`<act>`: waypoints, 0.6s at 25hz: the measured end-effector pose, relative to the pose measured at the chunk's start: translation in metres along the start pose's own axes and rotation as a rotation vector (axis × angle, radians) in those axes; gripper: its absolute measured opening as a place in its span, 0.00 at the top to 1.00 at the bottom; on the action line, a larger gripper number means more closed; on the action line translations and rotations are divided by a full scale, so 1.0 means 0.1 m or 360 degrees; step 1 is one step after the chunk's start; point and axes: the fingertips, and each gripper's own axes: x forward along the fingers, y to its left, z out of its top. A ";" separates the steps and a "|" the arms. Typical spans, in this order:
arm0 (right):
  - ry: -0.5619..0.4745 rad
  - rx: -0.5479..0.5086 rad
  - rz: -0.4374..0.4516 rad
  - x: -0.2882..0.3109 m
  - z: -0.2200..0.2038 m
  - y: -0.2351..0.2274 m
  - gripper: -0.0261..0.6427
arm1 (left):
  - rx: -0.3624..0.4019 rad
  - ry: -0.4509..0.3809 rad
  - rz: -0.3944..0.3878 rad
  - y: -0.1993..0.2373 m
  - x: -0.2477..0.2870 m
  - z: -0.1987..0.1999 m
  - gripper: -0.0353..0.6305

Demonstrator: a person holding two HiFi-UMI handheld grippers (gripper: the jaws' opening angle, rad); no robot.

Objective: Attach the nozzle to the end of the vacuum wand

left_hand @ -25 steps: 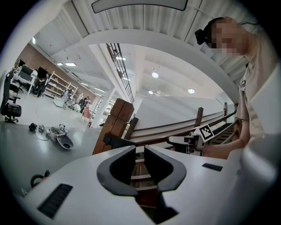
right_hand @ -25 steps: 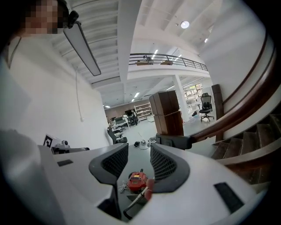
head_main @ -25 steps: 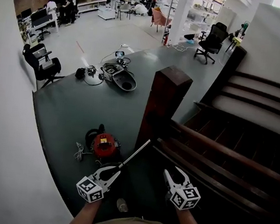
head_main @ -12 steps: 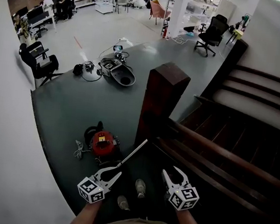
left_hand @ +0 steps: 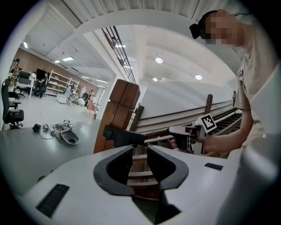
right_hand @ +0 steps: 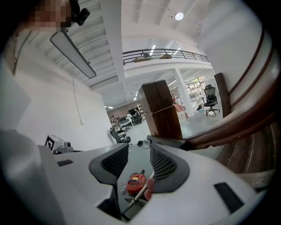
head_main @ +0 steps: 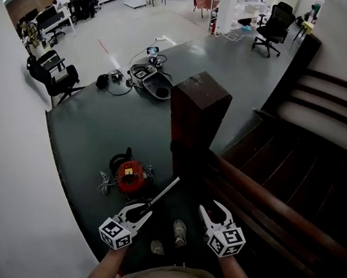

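Both empty; left gripper fingers just opening; right gripper spread; wand slants up-right.

**Wood, paint and plastic around you**

At your twelve o'clock, the square post is dark stained wood, and its top is scuffed and dull. The handrail towards two o'clock is the same wood with a soft sheen. The floor is smooth, matt grey-green. At eleven o'clock, the vacuum has a red plastic shell, and its wand looks like pale metal. The wall at nine o'clock is smooth white paint.
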 end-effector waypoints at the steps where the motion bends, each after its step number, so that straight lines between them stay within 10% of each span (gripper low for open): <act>1: 0.0011 0.0000 0.0011 0.04 0.02 -0.08 0.72 | 0.0001 0.0007 0.0009 0.00 0.11 0.01 0.81; 15: 0.0171 -0.0017 0.0113 0.55 -0.28 -0.75 0.72 | 0.0078 0.0227 0.0210 0.40 1.04 -0.40 0.77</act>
